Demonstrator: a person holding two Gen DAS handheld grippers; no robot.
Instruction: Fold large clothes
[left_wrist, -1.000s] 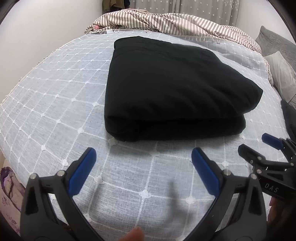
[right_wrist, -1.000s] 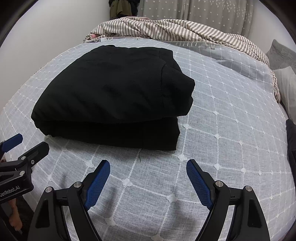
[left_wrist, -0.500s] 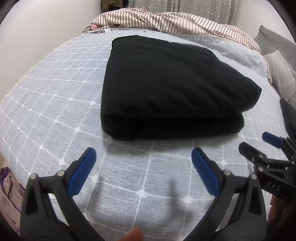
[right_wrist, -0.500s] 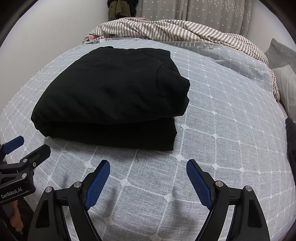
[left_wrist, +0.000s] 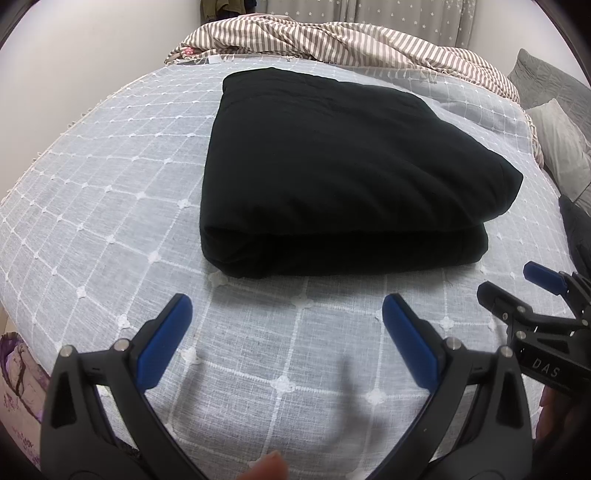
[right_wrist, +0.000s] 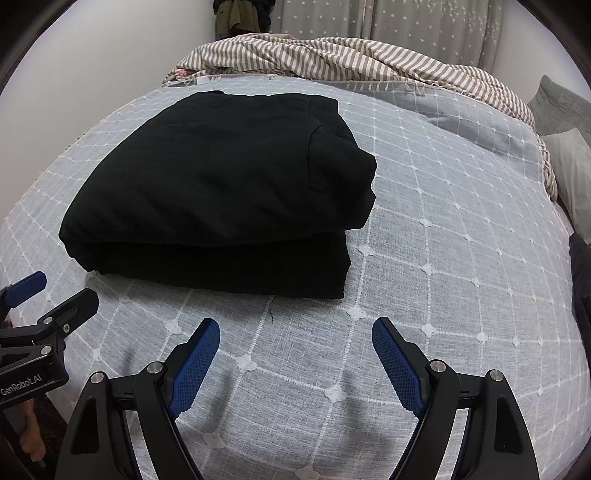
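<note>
A black garment (left_wrist: 343, 173) lies folded into a thick rectangle on the grey checked bedspread (left_wrist: 110, 206); it also shows in the right wrist view (right_wrist: 221, 192). My left gripper (left_wrist: 286, 306) is open and empty, a short way in front of the garment's near edge. My right gripper (right_wrist: 295, 332) is open and empty, in front of the garment's near right corner. Each gripper shows at the edge of the other's view: the right one (left_wrist: 513, 284) and the left one (right_wrist: 55, 291).
A striped blanket (left_wrist: 351, 40) lies bunched at the far end of the bed. Grey pillows (left_wrist: 561, 136) sit at the right. A dark cloth (right_wrist: 581, 280) lies at the right edge. The wall is to the left, the bed's edge just below me.
Both grippers have drawn back slightly from the folded garment, which sits a little farther off in both views. The garment has not moved. Both stay open.
</note>
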